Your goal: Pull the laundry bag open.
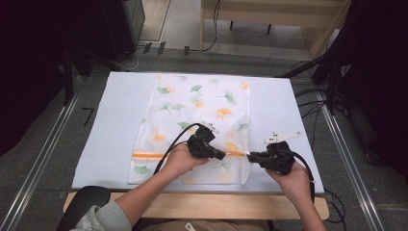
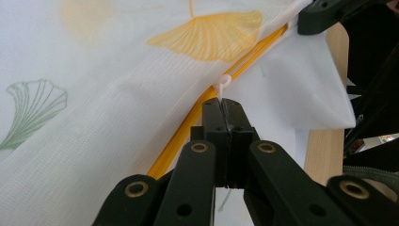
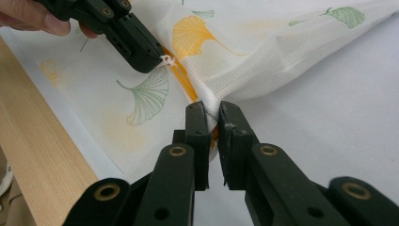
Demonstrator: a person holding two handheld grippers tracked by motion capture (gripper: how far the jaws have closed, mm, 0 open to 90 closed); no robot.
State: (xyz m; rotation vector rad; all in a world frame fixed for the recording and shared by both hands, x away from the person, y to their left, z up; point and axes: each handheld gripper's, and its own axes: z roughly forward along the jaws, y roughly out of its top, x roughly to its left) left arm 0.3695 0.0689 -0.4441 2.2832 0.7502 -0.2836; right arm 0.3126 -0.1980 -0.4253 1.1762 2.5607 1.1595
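One mesh bag (image 1: 192, 115) lies on the surface (image 1: 120, 120). The left tool (image 2: 225, 106) pinches its one white zipper pull (image 2: 222, 84); the right tool (image 3: 212, 115) clamps the bag's edge.

Fine matt mesh cloth laundry bag (image 3: 282, 52), smooth white plastic zip pull (image 2: 222, 84), matt pale wooden table edge (image 3: 42, 155)

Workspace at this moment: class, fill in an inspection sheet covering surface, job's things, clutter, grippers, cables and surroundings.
Surface: white table top, wooden front edge.
Job's things: mesh laundry bag with ginkgo print lies flat; orange zipper near its front end.
Clutter: nothing seen.
Grippers: left gripper shut on the white zipper pull; right gripper shut on the bag's edge by the zipper end.
Cables: black cable trails from the left gripper.
Surroundings: grey floor, metal rails, floor wires.
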